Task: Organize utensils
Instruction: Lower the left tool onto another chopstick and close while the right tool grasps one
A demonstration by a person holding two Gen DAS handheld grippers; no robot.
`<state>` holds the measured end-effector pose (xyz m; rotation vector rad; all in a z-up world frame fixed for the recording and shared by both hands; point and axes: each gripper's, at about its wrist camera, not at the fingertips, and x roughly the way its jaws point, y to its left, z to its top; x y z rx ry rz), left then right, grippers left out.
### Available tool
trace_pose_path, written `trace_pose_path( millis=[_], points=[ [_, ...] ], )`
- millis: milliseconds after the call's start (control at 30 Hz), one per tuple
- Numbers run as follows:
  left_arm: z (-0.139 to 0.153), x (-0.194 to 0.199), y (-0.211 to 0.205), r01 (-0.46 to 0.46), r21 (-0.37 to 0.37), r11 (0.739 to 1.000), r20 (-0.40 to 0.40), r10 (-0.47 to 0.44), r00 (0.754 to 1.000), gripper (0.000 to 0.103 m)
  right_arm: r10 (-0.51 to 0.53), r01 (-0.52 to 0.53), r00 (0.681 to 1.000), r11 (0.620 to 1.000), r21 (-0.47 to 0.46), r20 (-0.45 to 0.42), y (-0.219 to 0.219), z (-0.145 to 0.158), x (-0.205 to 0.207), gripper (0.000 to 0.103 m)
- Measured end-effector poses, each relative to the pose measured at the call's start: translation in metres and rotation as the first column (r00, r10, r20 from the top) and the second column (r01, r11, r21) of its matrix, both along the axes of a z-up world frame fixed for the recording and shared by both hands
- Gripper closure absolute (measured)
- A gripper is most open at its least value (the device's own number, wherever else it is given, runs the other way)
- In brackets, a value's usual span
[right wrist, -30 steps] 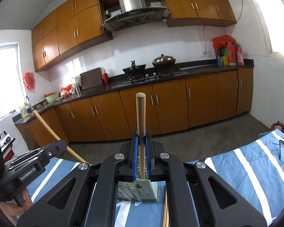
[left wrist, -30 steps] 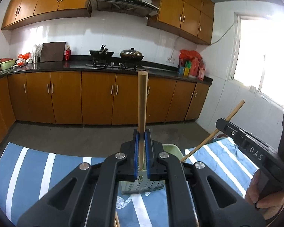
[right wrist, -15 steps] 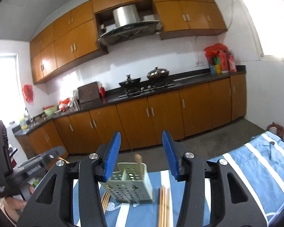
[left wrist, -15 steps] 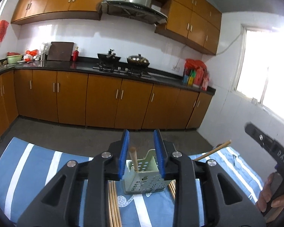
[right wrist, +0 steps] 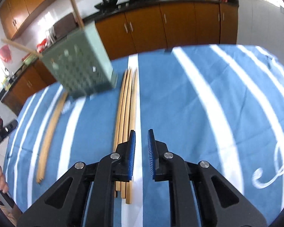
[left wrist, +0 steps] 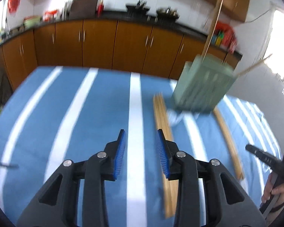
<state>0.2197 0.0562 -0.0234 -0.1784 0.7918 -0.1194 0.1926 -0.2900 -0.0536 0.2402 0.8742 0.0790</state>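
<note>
Both sets of fingers hang empty over the striped cloth (right wrist: 179, 94), the left gripper (left wrist: 141, 153) having just widened, the right gripper (right wrist: 141, 155) just narrowing beside the loose chopsticks (right wrist: 127, 113), ready for the green holder (right wrist: 79, 62) already keeping two upright.

Left gripper (left wrist: 141, 152) tilted down, jaws apart, empty — right gripper (right wrist: 141, 152) jaws just narrowed, empty.

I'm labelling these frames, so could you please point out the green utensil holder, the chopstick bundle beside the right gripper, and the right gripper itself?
Green utensil holder (right wrist: 81, 66), right wrist view, perforated front wall.
Chopstick bundle (right wrist: 126, 109), right wrist view, mid-length.
Right gripper (right wrist: 141, 138), right wrist view, between fingertips.
</note>
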Motion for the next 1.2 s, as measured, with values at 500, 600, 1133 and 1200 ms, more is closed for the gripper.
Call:
trace_pose_path(
  millis=[500, 600, 1133, 1200],
  points=[
    [-0.035, -0.008, -0.027, 0.096, -0.049, 0.994, -0.093, -0.1, 0.991, 0.078, -0.027, 0.024, 0.999, 0.991, -0.129, -0.021, 0.011, -0.022, 0.004, 0.096],
    [-0.039, -0.007, -0.035, 0.132, -0.047, 0.99, -0.108, -0.136, 0.985, 0.082, -0.058, 0.055, 0.998, 0.991, -0.123, -0.021, 0.002, -0.022, 0.004, 0.096],
    [-0.041, -0.002, -0.036, 0.138, -0.026, 0.99, -0.118, -0.141, 0.983, 0.088, -0.042, 0.041, 0.999, 0.989, -0.144, -0.005, 0.0, -0.021, 0.002, 0.095],
    [-0.041, 0.0, -0.037, 0.135, -0.014, 0.991, -0.122, -0.136, 0.983, 0.088, -0.041, 0.04, 0.999, 0.988, -0.151, -0.003, 0.002, -0.021, 0.002, 0.095]
  ],
)
